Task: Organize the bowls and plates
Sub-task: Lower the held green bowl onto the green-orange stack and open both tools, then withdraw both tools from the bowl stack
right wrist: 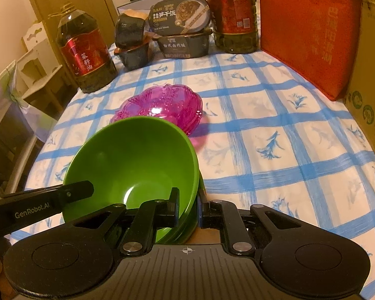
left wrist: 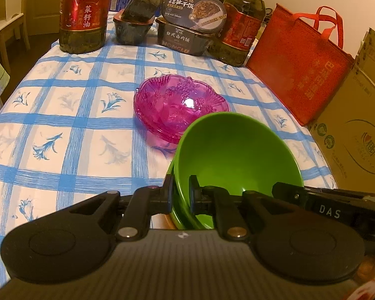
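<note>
A green bowl [left wrist: 237, 157] is held tilted above the near part of the table, between both grippers. My left gripper [left wrist: 180, 195] is shut on its left rim, one finger inside and one outside. My right gripper [right wrist: 188, 208] is shut on its right rim in the same way; the bowl [right wrist: 135, 162] fills the lower left of the right wrist view. A second green rim seems nested under the bowl. A pink transparent scalloped bowl [left wrist: 180, 105] sits on the tablecloth just beyond the green one and shows in the right wrist view too [right wrist: 162, 107].
The table has a blue-checked cloth [left wrist: 75, 125]. At its far edge stand two oil bottles [left wrist: 83, 12] [left wrist: 240, 27] and stacked dark food boxes [left wrist: 187, 22]. A red tote bag [left wrist: 300, 75] and a cardboard box [left wrist: 357, 130] line the right side. A chair [right wrist: 37, 57] stands left of the table.
</note>
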`<state>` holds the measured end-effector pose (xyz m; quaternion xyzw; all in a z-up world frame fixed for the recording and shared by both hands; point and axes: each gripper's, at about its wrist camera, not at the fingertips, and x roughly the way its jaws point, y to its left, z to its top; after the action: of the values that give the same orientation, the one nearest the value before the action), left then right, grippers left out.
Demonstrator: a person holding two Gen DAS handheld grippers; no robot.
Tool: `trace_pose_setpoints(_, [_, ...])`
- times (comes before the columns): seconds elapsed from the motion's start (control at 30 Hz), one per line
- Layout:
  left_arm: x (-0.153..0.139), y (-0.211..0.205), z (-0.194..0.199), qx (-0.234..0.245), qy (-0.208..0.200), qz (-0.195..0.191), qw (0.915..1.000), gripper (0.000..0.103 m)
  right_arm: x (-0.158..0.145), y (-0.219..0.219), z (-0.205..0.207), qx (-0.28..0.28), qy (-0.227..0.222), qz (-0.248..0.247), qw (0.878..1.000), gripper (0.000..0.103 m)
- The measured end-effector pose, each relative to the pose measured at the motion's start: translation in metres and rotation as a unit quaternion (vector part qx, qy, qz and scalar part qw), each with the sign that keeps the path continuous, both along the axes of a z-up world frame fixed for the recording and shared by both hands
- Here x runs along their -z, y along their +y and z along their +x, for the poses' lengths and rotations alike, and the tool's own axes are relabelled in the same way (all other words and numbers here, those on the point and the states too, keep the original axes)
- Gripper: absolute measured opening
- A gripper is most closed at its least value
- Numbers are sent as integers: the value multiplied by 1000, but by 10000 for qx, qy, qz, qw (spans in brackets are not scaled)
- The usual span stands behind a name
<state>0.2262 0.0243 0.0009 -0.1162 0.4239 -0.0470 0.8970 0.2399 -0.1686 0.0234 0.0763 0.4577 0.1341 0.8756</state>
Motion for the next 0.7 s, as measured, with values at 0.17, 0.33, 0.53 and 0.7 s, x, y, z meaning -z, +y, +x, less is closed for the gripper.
trace_pose_setpoints(0.17, [0,0,0,-21,24,44,10000,13,0,1,0,36,0,-17,10000,14])
trace_pose_setpoints(0.33, [-2,3,-3,-75,-27,-29,10000,15,0,-5,0,97,-27,138,9999,43])
trace_pose_setpoints(0.53, [-12,10,-17,-284,-157,-186,9993,25,-10,-20,-13,373,-165,426,9983,48])
trace_pose_setpoints(0.7, [-18,14,-38,-405,-187,-327,9985,36,-16,-34,-33,599,-119,668,9959,52])
